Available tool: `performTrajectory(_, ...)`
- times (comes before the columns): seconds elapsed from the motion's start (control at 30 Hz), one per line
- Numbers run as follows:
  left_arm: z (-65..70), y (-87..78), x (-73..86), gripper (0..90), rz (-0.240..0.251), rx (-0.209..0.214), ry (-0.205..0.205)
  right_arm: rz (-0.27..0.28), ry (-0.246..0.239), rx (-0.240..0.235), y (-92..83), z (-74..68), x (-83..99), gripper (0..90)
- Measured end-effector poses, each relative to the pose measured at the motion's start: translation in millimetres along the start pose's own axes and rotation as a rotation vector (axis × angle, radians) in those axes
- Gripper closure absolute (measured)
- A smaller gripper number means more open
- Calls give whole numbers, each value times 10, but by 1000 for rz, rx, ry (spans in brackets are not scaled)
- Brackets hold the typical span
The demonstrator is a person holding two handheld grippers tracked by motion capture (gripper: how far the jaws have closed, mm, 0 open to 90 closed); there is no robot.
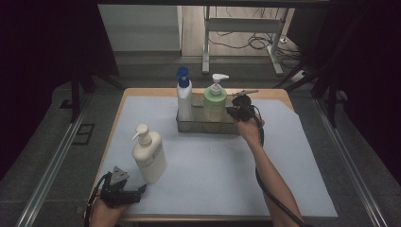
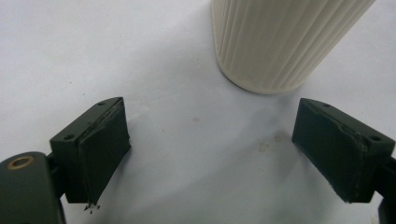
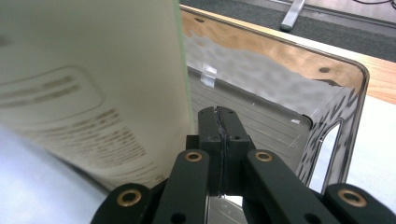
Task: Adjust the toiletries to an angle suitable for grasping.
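Setting: a table (image 1: 302, 156) covered with a pale sheet is being viewed from above, with a person's forearms coming in from the near edge.

Tray: a clear, smoky-walled tray (image 1: 208, 126) is sitting toward the far side of the table, holding two upright bottles.

Green pump bottle: this bottle (image 1: 215, 100) is standing in the tray's right half, long axis vertical, pump head on top; up close its printed label (image 3: 88, 121) is looming at the left.

Blue-capped bottle: it (image 1: 184, 97) is standing in the tray's left half, just beside the green one.

Right gripper: it (image 1: 235, 110) is reaching to the tray's right end, its jaws pressed flat together with nothing between them; in the right gripper view the closed tips (image 3: 219, 126) are lying just beside the green pump bottle, which lies to their left.

Key relation: the green bottle is lying immediately to the left of the right gripper, and the right hand is by far the nearer; judging from this, the jaws would need to open before taking the upright body from the side.

Left gripper: it (image 1: 124, 191) is resting near the front left corner, jaws standing wide and empty (image 2: 210, 154).

Cream pump bottle: this ribbed bottle (image 1: 149, 153) is standing upright on the sheet just ahead of the left gripper, not touching it (image 2: 285, 42).

Hard to make out: whether the closed tips are actually touching the green bottle or the tray wall is unclear; the label text is blurred, and the cream bottle's top is cut off in the left gripper view.
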State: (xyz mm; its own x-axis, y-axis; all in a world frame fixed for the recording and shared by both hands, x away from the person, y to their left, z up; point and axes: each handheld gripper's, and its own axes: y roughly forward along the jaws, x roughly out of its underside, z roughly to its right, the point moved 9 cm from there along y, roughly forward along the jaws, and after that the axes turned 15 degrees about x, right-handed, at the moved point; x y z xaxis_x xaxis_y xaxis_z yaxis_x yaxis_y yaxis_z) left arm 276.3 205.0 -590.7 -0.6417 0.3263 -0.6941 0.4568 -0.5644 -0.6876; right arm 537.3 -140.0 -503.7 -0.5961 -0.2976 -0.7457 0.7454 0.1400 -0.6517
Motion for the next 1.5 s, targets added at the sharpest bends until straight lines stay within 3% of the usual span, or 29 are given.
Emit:
performTrajectory(0.23, 1, 1, 0, 107, 1, 0, 0, -7, -10, -30, 75, -64, -3, 885)
performTrajectory(0.4, -1, 0, -1, 107, -1, 1, 1, -19, 13, -38, 94, -79, 2, 894)
performTrajectory(1.07, 0, 1, -2, 107, -1, 1, 1, -26, -16, -44, 97, -210, -14, 894)
performTrajectory(1.5, -1, 1, -2, 107, -1, 2, 1, -24, -47, -70, 103, -394, -30, 893)
